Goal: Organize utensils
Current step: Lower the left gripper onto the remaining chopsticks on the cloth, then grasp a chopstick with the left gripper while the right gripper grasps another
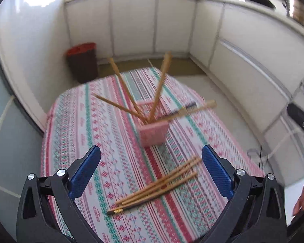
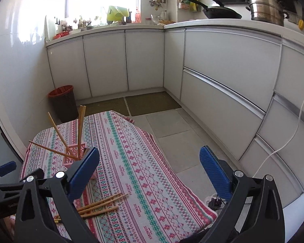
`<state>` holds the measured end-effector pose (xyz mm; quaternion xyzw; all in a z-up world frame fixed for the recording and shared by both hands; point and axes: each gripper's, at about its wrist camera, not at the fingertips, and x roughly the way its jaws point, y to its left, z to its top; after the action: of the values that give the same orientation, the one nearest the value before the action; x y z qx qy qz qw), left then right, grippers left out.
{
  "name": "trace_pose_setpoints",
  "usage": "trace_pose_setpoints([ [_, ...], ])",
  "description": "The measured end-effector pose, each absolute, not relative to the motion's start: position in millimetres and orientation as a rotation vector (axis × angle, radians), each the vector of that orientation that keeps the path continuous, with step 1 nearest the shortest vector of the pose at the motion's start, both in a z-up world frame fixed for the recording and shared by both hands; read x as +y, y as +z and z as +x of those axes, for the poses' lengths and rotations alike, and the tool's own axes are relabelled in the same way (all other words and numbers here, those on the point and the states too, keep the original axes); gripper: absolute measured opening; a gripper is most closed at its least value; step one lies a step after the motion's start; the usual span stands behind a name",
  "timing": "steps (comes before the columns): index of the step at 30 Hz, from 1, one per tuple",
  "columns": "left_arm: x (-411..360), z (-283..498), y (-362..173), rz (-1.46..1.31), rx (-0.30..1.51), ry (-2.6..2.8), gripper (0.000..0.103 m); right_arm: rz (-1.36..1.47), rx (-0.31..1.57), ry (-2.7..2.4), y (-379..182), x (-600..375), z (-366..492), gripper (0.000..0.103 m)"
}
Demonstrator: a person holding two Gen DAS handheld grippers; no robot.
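We've got the loose chopsticks [image 1: 155,187] lying diagonally just ahead of the wide-open, empty left gripper [image 1: 151,169], nearer than the holder [image 1: 153,131].

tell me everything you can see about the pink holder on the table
The pink holder is a small square box, apparently plastic, with a lattice-patterned front and open top. It stands upright near the middle of the patterned tablecloth. Several wooden chopsticks stick out of it, fanned in different directions. Neither hand-held gripper touches it.
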<state>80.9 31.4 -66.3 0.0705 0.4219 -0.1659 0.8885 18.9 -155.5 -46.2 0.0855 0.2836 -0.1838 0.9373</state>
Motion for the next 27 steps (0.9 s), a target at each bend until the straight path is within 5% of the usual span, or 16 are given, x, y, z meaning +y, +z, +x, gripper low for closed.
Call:
trace_pose_setpoints([
  [10,-42,74,-171,0.497,1.189,-0.629,0.094,0.417,0.799,-0.375,-98,-202,-11,0.096],
  [21,-68,90,-216,0.536,1.325,-0.754,0.046,0.500,0.834,-0.399,-114,-229,-24,0.096],
  [27,-80,90,-226,0.601,1.300,-0.771,0.037,0.517,0.848,-0.402,-120,-234,-22,0.096],
])
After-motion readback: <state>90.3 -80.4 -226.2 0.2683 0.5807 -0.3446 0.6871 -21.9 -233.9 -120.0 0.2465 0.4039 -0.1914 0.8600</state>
